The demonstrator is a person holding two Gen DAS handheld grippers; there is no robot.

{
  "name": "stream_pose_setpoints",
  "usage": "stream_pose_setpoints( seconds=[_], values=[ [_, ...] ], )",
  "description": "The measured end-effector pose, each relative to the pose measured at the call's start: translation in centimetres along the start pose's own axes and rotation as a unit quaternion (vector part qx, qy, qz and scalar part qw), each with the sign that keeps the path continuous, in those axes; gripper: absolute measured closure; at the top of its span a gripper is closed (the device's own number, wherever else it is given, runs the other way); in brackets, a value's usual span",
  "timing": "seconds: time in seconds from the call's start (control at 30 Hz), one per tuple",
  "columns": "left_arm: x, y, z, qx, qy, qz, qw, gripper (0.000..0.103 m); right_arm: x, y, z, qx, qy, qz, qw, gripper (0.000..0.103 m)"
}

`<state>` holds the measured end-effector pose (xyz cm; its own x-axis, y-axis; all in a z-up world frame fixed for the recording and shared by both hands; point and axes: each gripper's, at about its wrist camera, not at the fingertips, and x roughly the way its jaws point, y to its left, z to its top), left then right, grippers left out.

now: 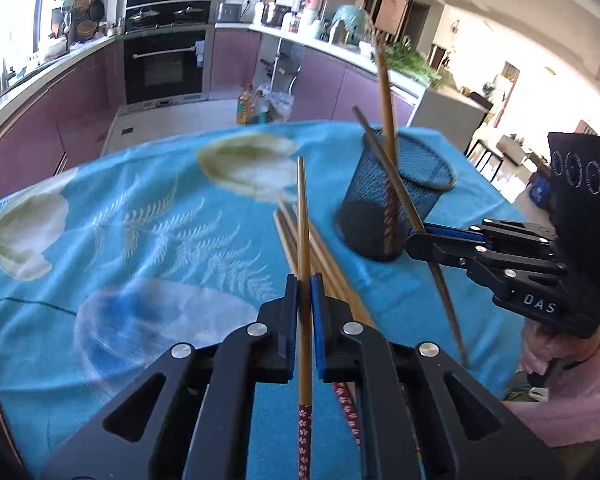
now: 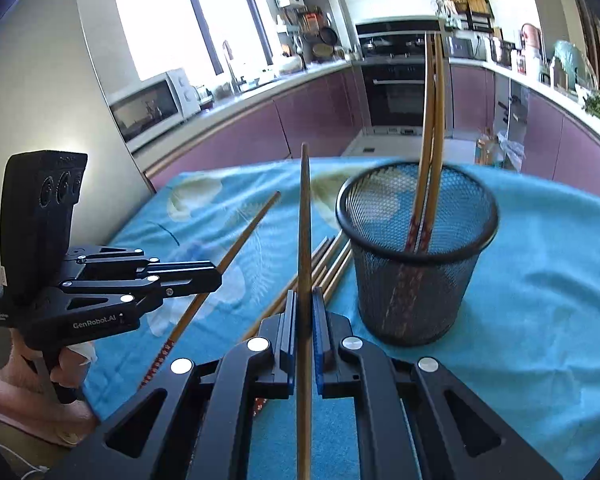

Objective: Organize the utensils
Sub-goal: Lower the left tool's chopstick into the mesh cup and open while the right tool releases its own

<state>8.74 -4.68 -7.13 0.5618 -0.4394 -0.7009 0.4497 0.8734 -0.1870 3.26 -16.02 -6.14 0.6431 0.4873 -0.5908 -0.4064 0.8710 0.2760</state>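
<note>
Looking through left wrist view first: left tool (image 1: 305, 292) clamped on one chopstick (image 1: 303, 216), pads tight on the shaft, patterned red end trailing back under the tool, plain tip aimed up and away. Mesh cup (image 1: 396, 196) as landmark: held stick sits left of it and nearer the camera. Loose chopstick pile (image 1: 324, 256) flat on the blue cloth (image 1: 140, 216) covering the counter, just left of the cup base. Two sticks already standing in the cup. Right tool (image 1: 418, 240) enters from the right, close beside the cup's near wall, closed on a darker chopstick (image 1: 400, 204) that crosses in front of the mesh.

Right wrist view: right tool (image 2: 305, 308) shut on its chopstick (image 2: 305, 216), stick nearly upright in frame, cup (image 2: 416, 256) just right of it. Left tool (image 2: 216, 276) well left of the cup, stick slanting up toward it.

Risks, as judgement: both sticks gripped off-centre, so could pivot in the pads. Both tools converging on one narrow rim could clash, or knock the light cup over. Tip catching the rim or standing sticks would flick the stick out.

Pose: both tools pitched downward; a hand (image 1: 540, 352) wraps the right handle, pink sleeve (image 1: 572, 408) below.
</note>
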Motion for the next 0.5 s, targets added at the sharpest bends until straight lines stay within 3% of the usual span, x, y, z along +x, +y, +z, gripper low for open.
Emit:
stream_pose_setpoints(
  seconds=[0.27, 0.5],
  values=[
    [-5.3, -0.7, 2.1, 0.011, -0.065, -0.055, 0.9963, 0.095, -3.9, -0.9, 1.6, 0.002, -0.058, 0.0, 0.998, 0.097],
    [-8.1, -1.4, 4.5, 0.012, -0.113, -0.081, 0.9902, 0.095, -6.2, -1.5, 3.4, -0.005, -0.097, 0.002, 0.995, 0.097]
  ],
)
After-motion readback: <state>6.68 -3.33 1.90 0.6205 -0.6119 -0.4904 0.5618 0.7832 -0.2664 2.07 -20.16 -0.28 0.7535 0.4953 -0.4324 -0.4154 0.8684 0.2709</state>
